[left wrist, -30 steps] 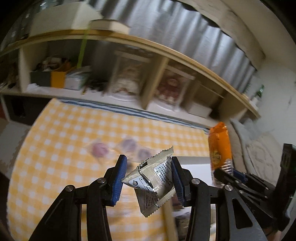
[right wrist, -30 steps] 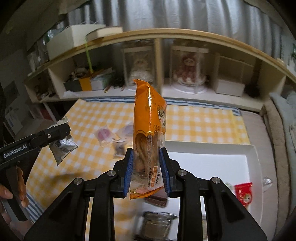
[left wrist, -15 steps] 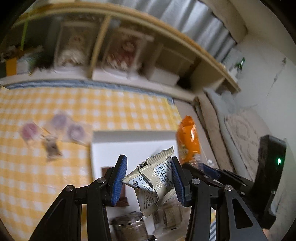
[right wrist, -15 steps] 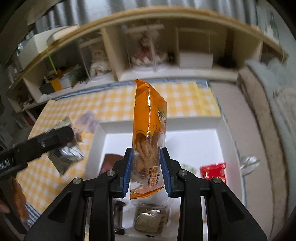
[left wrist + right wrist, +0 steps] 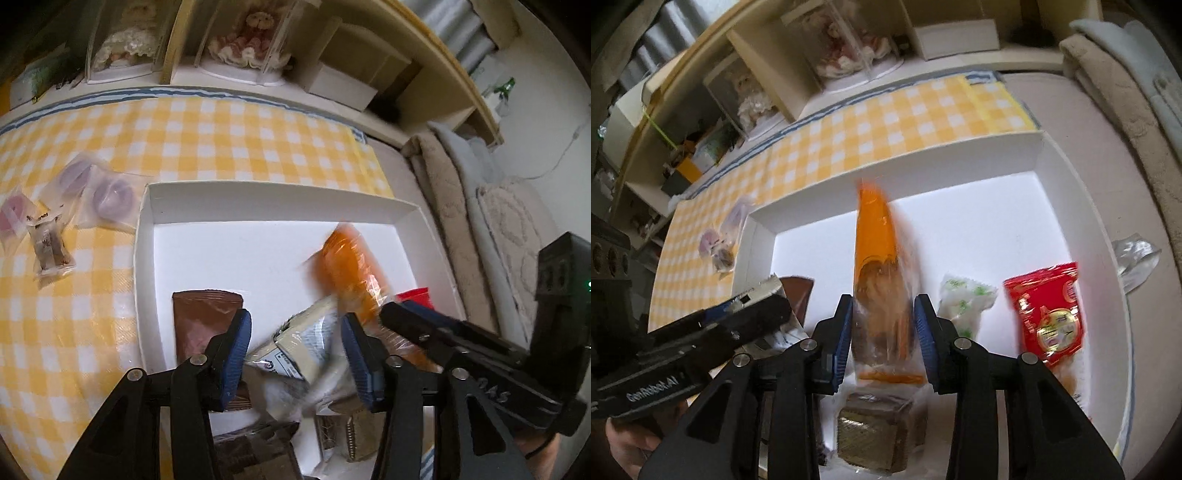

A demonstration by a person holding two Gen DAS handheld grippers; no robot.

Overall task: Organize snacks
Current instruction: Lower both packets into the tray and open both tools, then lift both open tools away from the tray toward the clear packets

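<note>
Now lowered over the white box (image 5: pixel 1082 206), fingers spread since half a second ago: orange packet (image 5: pixel 882 266) and silver packet (image 5: pixel 299 350) blurred at lower centre, apparently dropping. Depositing step; next, fetching wrapped snacks (image 5: pixel 110 195) upper left.

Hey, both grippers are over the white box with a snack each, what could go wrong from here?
1. The right gripper and left gripper are close together over the white box, so they may knock each other.
2. The tall orange packet, blurred between jaws that look parted, may tip onto the green-and-white candy or red packet.
3. The silver packet may land on the brown packet, stacking rather than sorting.
</note>
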